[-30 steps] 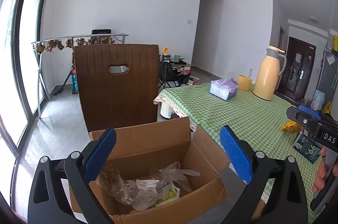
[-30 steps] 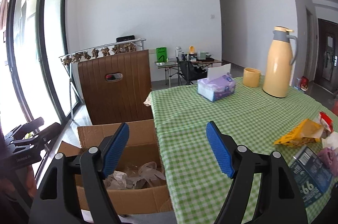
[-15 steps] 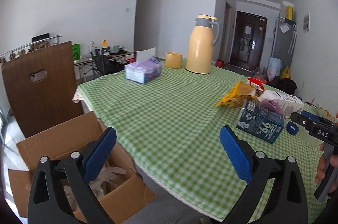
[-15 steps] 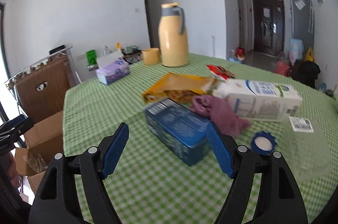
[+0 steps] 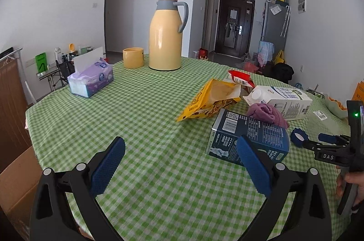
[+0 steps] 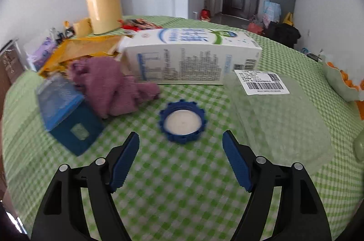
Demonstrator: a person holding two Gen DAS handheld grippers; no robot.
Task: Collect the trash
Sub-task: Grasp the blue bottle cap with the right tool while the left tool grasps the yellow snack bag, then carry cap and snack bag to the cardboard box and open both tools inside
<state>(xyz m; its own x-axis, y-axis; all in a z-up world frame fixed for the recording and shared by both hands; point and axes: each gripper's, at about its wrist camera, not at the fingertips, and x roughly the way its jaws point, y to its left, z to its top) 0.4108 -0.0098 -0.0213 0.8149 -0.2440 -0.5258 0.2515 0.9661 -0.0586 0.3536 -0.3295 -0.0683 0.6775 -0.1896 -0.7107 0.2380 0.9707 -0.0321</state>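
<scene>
Two grippers hang over a table (image 5: 136,118) under green check cloth, both with jaws spread wide and nothing held between them. Biggest of the litter is a white carton (image 6: 188,56) lying on its side, well beyond the right gripper (image 6: 180,159) and straight ahead of its jaws. Beside it, ahead and to the left of those jaws, a torn yellow bag (image 5: 211,100) lies open with a red wrapper (image 5: 241,78) behind it. A dark blue box (image 5: 248,138) sits just past the right-hand pad of the left gripper (image 5: 180,161), which partly covers its near corner; in the right wrist view the same box lies off to the left of the jaws. A purple cloth (image 6: 111,86) is bunched between box and carton, touching both. A clear plastic lid (image 6: 279,118) with a barcode label lies flat ahead and to the right of the right gripper's jaws. Smallest is a blue cap (image 6: 182,122), upside down, showing its white inside, just ahead of the gap between the right gripper's pads and not touched by them. A flask (image 5: 166,34), a cup (image 5: 133,57) and a tissue box (image 5: 91,79) stand far beyond the left gripper. A hand (image 5: 351,184) grips the right tool's handle.
</scene>
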